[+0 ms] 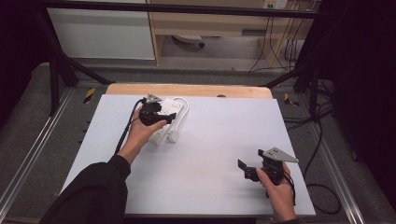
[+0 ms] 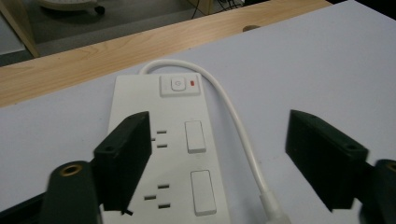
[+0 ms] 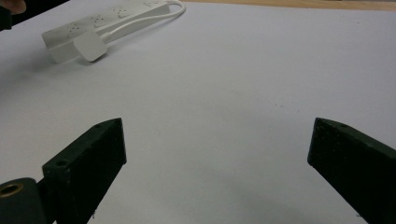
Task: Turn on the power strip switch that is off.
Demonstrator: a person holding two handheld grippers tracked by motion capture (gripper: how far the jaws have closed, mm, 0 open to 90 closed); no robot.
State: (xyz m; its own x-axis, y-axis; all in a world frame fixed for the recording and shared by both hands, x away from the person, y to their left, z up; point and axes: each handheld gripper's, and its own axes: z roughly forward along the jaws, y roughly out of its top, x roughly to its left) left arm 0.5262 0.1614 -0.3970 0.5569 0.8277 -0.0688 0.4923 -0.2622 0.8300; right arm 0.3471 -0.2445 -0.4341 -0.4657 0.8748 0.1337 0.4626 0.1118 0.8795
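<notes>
i work on a pale sheet laid over a wood table, whose bare edge shows along the far side. beyond it the floor is grey, with a white cabinet at the far left, a wood desk with cables hanging at its right, and black frame bars crossing overhead and at both sides.

my left gripper hangs over the near end of the white strip, jaws spread wide, one over the strip's left edge and the other out past its cord. whether the left jaw touches the strip i cannot tell from here. the strip lies flat toward the far left of the sheet, switch and red light at its far end. the cord loops out from that end and runs back along the strip's right side to the plug, which lies against it.

my right gripper sits low over bare sheet at the near right, jaws wide apart, well away from the strip.
</notes>
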